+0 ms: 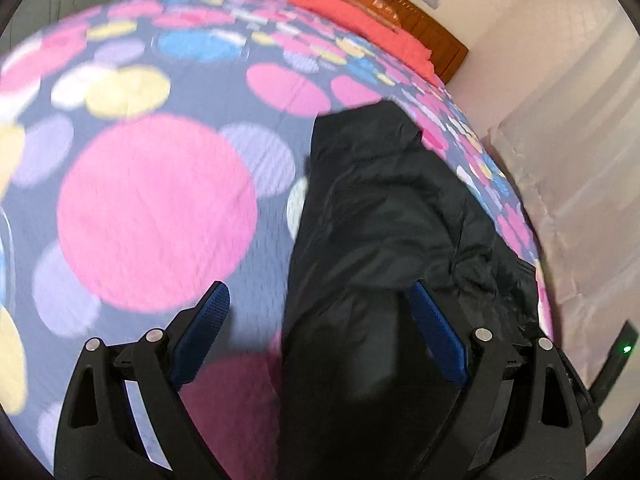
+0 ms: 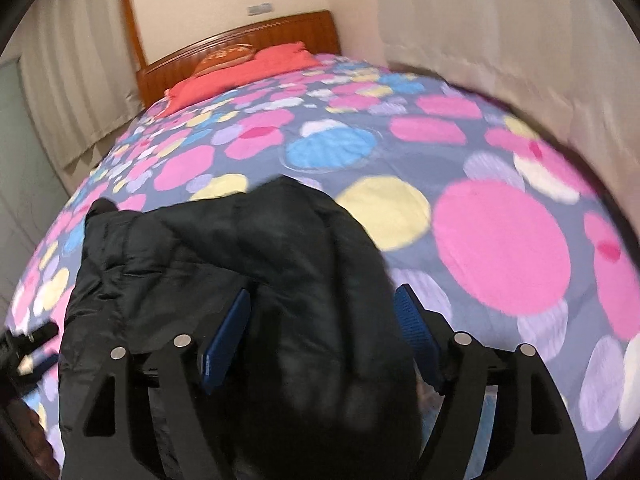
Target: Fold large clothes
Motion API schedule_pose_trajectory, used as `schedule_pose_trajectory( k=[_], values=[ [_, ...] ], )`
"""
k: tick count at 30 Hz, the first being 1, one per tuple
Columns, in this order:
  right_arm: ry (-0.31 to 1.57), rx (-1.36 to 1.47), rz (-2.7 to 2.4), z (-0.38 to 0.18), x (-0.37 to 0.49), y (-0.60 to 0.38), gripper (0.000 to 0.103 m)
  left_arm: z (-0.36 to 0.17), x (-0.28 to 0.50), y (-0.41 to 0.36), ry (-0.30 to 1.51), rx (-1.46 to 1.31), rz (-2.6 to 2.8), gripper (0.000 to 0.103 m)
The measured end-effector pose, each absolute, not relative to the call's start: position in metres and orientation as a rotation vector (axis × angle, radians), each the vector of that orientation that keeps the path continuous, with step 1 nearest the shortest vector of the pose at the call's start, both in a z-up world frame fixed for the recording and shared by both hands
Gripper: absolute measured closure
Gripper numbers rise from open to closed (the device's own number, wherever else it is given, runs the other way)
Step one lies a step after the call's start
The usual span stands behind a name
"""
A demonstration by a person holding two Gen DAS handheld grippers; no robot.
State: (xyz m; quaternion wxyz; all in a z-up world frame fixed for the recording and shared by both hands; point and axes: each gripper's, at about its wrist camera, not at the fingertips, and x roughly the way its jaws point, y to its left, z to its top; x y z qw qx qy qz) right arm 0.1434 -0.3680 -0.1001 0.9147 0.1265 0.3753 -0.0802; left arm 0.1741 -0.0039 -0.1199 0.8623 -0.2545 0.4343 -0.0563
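A black padded jacket [image 1: 384,216] lies bunched on the spotted bedspread [image 1: 156,208] near the bed's right edge. My left gripper [image 1: 320,300] is open above the jacket's near end, its blue pads [image 1: 204,332] wide apart, with dark cloth between them. In the right wrist view the jacket [image 2: 224,256] lies at the lower left on the bedspread [image 2: 500,240]. My right gripper [image 2: 322,304] is open over a raised fold of it, blue pads [image 2: 228,340] on either side. Whether either gripper touches the cloth I cannot tell.
A red pillow [image 2: 248,68] lies against the wooden headboard [image 2: 240,40] at the far end. Pale curtains [image 2: 500,32] hang beside the bed. The other gripper's body [image 2: 28,348] shows at the left edge of the right wrist view.
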Motion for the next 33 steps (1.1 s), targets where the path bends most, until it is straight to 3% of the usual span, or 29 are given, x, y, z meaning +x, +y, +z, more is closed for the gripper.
schedule_pose_trajectory(
  k=[5, 9, 13, 16, 21, 24, 33],
  values=[
    [0.838, 0.524, -0.102, -0.133, 0.141, -0.403, 0.025, -0.141, 0.170, -0.004, 0.939, -0.693, -0.202, 0.011],
    [0.869, 0.710, 0.003, -0.162, 0.142, -0.414, 0.017, -0.163, 0.181, -0.008, 1.009, -0.823, -0.337, 0.003],
    [0.874, 0.682, 0.053, -0.163, 0.141, -0.403, 0.016, -0.165, 0.183, -0.017, 0.997, -0.794, -0.409, 0.002],
    [0.893, 0.656, 0.114, -0.164, 0.144, -0.386, 0.024, -0.164, 0.186, -0.027, 1.010, -0.768, -0.448, 0.003],
    [0.874, 0.672, 0.136, -0.163, 0.141, -0.372, 0.049, -0.159, 0.186, -0.029, 1.002, -0.771, -0.461, 0.007],
    [0.851, 0.649, 0.147, -0.155, 0.140, -0.359, 0.057, -0.148, 0.185, -0.028, 0.980, -0.743, -0.471, 0.007],
    [0.805, 0.708, 0.282, -0.134, 0.179, -0.311, 0.061, -0.111, 0.204, 0.019, 0.903, -0.728, -0.452, 0.009]
  ],
)
